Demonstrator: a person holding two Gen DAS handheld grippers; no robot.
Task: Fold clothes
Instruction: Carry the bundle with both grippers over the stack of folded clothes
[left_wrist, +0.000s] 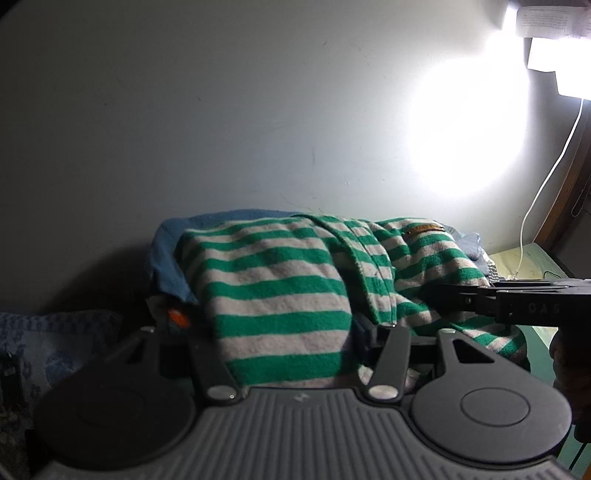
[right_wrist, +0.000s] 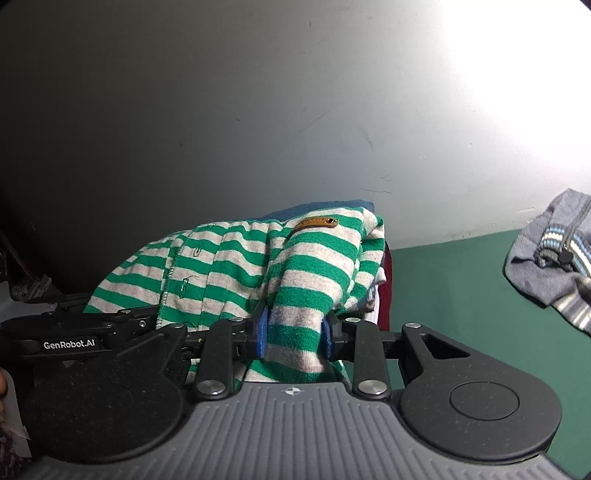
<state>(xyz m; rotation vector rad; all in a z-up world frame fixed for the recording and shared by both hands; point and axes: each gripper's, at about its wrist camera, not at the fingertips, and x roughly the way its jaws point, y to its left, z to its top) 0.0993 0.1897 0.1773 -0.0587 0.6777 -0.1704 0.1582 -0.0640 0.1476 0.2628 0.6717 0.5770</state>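
A green-and-grey striped garment (right_wrist: 314, 266) lies heaped on a pile of other clothes against the wall (right_wrist: 221, 110), a small brown tag (right_wrist: 314, 222) on its upper fold. From my right wrist camera I see my right tongs (right_wrist: 295, 332) clenched on a bunched fold of the stripes, the cloth squeezed between the blue pads (right_wrist: 263, 332). Through the left wrist camera, the same garment (left_wrist: 277, 288) drapes over and between my left tongs (left_wrist: 284, 332); the cloth hides the tips, so I cannot tell whether they grip it. A blue cloth (left_wrist: 173, 251) shows beneath the stripes at the back. The pile sits on a green surface (right_wrist: 443, 288). Well apart to the right on it lies a grey garment (right_wrist: 550, 258) with a blue-and-white striped band. A bright lamp glare (left_wrist: 469, 129) washes the wall, with a white cable (left_wrist: 546, 184) hanging beside it.
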